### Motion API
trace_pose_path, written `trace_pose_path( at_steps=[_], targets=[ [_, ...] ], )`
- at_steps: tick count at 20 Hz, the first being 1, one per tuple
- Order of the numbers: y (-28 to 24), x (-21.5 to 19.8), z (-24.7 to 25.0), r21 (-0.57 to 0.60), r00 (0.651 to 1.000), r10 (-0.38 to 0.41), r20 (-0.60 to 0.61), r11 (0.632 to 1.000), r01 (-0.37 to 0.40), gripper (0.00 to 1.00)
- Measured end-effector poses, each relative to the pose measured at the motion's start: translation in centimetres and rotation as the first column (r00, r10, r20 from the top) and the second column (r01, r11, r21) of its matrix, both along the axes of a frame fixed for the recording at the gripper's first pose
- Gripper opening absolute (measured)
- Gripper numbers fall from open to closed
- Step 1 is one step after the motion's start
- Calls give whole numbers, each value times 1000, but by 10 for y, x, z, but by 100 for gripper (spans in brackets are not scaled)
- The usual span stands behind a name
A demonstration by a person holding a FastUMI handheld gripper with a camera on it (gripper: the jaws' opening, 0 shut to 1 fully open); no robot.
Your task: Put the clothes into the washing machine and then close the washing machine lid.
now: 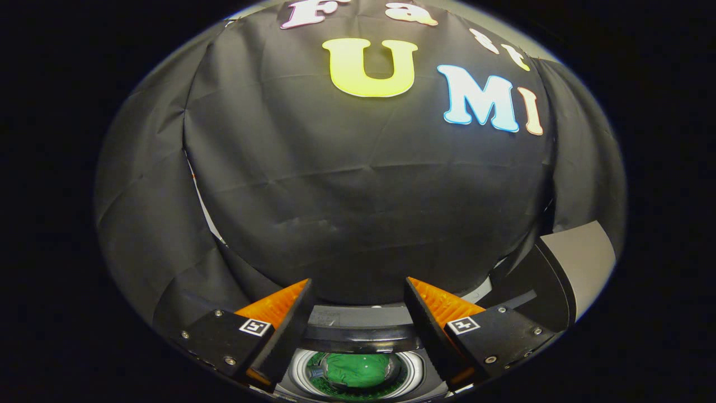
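Black cloth wall (363,212) beyond parted, empty fingers (358,313); seemingly green clothes (358,370) below.

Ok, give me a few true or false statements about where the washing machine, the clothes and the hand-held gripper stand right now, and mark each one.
1. The hand-held gripper is open, with nothing between its fingers. True.
2. A green garment lies inside the washing machine drum. True.
3. The washing machine lid is closed over the drum. False: it stands raised at the right, and the drum is open.
4. The fingers press on the green garment. False: they are apart from it, and the garment lies in the drum, seen in the gap between them.
5. Black cloth hangs beyond the fingers. True.
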State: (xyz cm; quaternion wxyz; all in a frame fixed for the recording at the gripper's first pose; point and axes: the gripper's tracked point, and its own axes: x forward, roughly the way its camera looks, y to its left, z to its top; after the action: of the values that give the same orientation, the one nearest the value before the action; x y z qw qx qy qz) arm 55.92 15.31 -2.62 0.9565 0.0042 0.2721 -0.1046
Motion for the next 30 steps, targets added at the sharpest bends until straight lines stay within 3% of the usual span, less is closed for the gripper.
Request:
trace_pose_path(
  at_steps=[21,30],
  targets=[
    [15,-75,-17,-21,996,15,93,1000,-13,98],
    [38,-129,-74,-20,999,54,-7,998,-54,97]
  ],
)
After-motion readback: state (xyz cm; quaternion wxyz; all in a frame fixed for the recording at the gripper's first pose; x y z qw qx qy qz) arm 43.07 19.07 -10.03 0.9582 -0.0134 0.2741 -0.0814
